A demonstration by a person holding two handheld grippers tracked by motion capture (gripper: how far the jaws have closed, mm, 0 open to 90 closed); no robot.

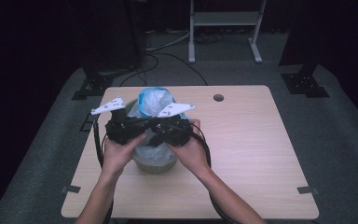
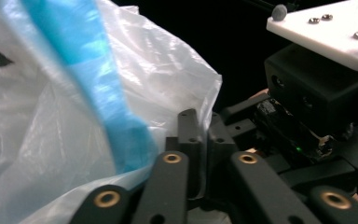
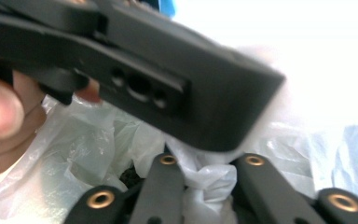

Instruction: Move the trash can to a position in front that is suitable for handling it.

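Plastic of the white bag [image 1: 154,103] is bunched above the grey bin [image 1: 154,163] mid-table, and with our left gripper [image 2: 199,128] pinched together empty and right gripper [image 3: 204,179] clamped on film, we judge lining unfinished.

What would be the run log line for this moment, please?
scene: bin with bag on table | left gripper: shut, at bag | right gripper: shut on bag | both over bin
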